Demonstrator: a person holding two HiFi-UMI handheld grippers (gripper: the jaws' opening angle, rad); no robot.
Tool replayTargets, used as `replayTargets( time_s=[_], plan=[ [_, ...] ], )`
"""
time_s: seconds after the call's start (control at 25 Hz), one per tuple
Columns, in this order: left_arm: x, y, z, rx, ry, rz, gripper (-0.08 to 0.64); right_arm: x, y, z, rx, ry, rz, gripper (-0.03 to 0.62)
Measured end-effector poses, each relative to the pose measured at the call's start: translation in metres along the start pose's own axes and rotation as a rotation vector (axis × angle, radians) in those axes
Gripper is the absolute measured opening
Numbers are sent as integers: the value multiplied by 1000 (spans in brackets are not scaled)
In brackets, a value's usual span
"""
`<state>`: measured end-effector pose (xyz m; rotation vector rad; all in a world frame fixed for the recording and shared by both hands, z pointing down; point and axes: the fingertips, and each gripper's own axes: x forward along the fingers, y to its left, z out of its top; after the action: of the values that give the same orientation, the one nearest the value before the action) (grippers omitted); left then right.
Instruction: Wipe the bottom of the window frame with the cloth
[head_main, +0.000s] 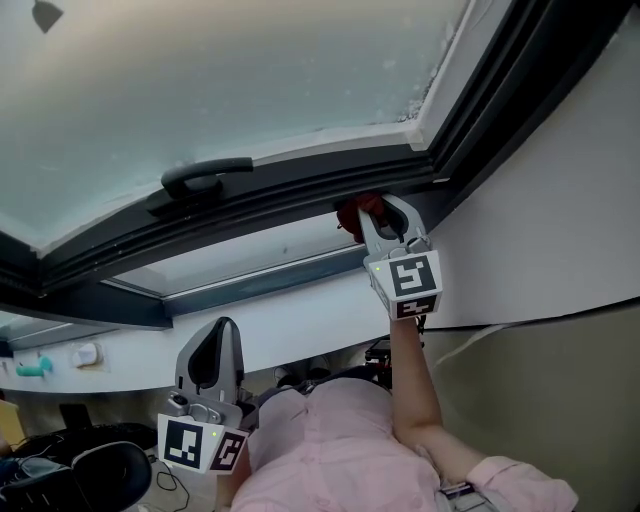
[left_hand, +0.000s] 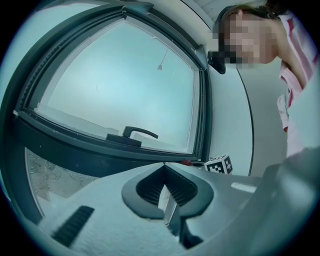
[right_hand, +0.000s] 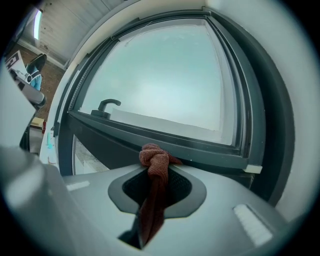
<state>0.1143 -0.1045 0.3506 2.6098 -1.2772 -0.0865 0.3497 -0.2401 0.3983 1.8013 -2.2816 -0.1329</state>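
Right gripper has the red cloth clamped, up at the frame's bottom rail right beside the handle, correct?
Not beside the handle. The head view shows the right gripper, shut on the red cloth, at the bottom rail's right corner.

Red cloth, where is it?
Head view, right of centre: the red cloth sits clamped in the right hand-held gripper, at the bottom right corner of the window frame.
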Motion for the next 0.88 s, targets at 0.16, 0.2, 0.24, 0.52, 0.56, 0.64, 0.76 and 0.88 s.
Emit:
replayTargets(
  time_s=[0.16,0.2,0.24,0.52,0.56,0.64,0.76,0.88],
  plan=[
    [3,-4,-1,0,-6,4,0,-1,-6,0,-6,-13,8,58],
    [4,-5,-1,0,-7,5,2,-1,-6,1,-9,-17,13,58],
    [4,-6,-2,1,-8,6,2,-1,-5,2,-11,-18,18,58],
    [6,-8,-1,5,-6,11,1,-5,-21,-4,-4,-11,-12,58],
    [7,-8,-1,5,-5,10,2,-6,-25,-5,-2,-7,-22,58],
    [9,-11,-1,7,-5,4,0,-9,-33,-8,6,0,-41,58],
    [12,-15,-1,11,-7,-5,2,-11,-44,-10,13,3,-62,60],
    [14,-17,-1,13,-4,-10,1,-14,-52,-13,18,8,-81,60]
  ],
)
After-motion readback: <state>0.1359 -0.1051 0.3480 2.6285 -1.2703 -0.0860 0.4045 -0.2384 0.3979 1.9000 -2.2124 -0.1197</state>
